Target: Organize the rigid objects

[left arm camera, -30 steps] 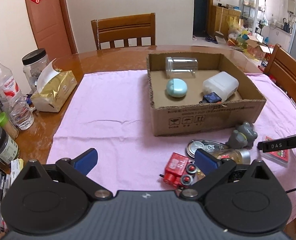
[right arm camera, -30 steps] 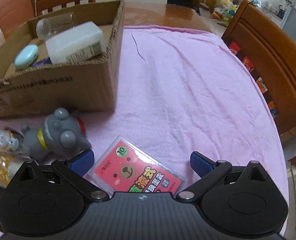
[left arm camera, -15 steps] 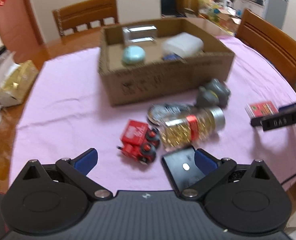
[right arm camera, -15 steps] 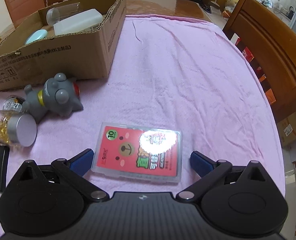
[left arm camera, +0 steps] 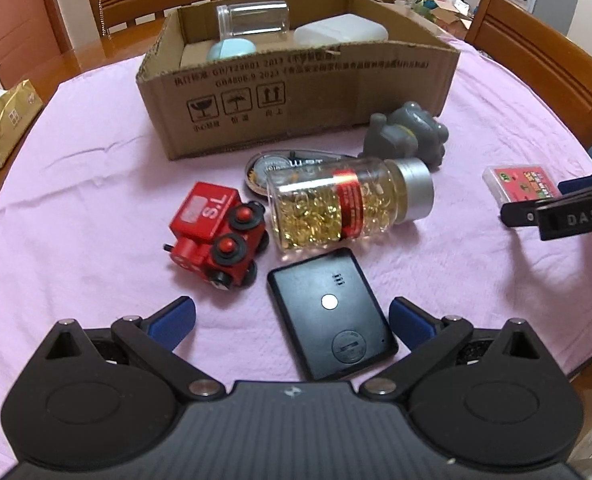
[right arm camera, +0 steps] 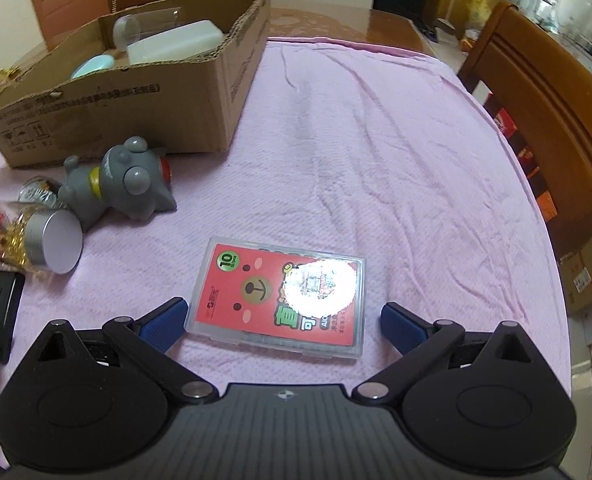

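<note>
My right tongs (right arm camera: 283,316) hung spread over the card case (right arm camera: 279,298), which lay flat near the cloth's front edge, long axis across the gap; my left tongs (left arm camera: 291,318), also spread, flanked the black device (left arm camera: 332,312). Compared with a second earlier, both had drawn back from the box (left arm camera: 296,92), bringing device and whole case into view.

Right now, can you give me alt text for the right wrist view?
The open right claw straddles a clear plastic case with a red bear label lying flat on the pink cloth. To the left lie a gray toy figure and a silver-capped bottle, in front of a cardboard box.
</note>
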`<state>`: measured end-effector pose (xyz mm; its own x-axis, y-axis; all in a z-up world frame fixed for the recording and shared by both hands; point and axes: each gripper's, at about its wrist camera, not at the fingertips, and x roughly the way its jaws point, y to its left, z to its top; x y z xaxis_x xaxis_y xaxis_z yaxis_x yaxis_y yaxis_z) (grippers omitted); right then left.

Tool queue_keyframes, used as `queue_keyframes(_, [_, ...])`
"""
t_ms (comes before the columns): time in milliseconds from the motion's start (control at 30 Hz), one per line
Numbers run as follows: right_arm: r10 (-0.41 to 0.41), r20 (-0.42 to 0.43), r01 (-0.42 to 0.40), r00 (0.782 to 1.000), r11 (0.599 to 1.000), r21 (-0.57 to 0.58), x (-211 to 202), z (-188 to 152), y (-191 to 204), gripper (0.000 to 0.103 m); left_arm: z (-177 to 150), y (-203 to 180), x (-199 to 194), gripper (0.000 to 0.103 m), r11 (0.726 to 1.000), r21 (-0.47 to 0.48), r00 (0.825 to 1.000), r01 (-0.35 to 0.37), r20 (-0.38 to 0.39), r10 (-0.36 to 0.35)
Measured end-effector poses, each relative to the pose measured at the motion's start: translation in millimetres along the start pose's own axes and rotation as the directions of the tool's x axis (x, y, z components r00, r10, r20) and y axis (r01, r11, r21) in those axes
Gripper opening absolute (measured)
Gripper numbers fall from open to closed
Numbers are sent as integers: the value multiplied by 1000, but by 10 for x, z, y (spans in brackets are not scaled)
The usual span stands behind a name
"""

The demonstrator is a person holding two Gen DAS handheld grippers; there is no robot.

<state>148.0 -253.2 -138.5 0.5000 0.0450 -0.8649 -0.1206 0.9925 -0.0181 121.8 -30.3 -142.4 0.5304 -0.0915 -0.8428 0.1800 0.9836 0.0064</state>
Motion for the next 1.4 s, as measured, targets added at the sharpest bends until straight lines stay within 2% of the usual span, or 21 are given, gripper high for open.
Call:
queue_keyframes(200, [18,5,-18,1000,999,-29,-11,-12,-8,103,-125,79,-85,102,999,-32,999,-40,-24,39])
queue_keyframes(433, [26,2,-26,1000,999,-41,-11,-7,-18,103,-251,375,-173,103,989,-92,992,-115,-55,110])
queue_keyframes(533, [27,1,-27,1000,999,-43,-8,-3,-17,103,-245,497,-165,102,983,-129,990,-132,-60,125])
queue_keyframes(633, [27,1,-27,1000,999,-44,-10,-3,-18,103,-199,460,-167,101,980,-114,986,-160,-64,154])
queue_keyframes(667, [27,2,-27,1000,999,-43,-10,-3,-17,103,-179,417,-180,101,982,-107,987,-156,-58,151])
queue_keyframes(767, [27,4,-27,1000,999,-43,-9,-2,-17,103,-125,298,-223,101,991,-111,997,-78,-32,75])
queue_keyframes(867, [28,8,-28,1000,999,-45,-9,-11,-16,103,-57,179,-171,99,992,-120,999,-30,-26,27])
queue_keyframes(900, [29,11,-29,1000,998,-47,-12,-19,-18,103,-34,144,-132,96,992,-125,999,-27,-33,23])
queue_keyframes(933, [31,13,-30,999,998,-49,-14,-22,-19,103,-12,112,-99,88,991,-130,999,-26,-42,21])
queue_keyframes(1000, [35,13,-34,999,998,-55,-19,-31,-18,103,23,63,-54,84,990,-138,999,-33,-43,27])
queue_keyframes(1167, [46,22,-45,999,996,-72,-31,-57,-27,103,80,-19,20,79,992,-113,998,-59,-33,56])
queue_keyframes(1267, [50,21,-48,999,996,-78,-32,-55,-27,103,80,-24,-10,70,994,-96,998,-55,-15,54])
queue_keyframes(1400, [58,14,-56,998,994,-91,-18,-19,-9,103,33,32,-53,70,998,-54,1000,-28,-13,27])
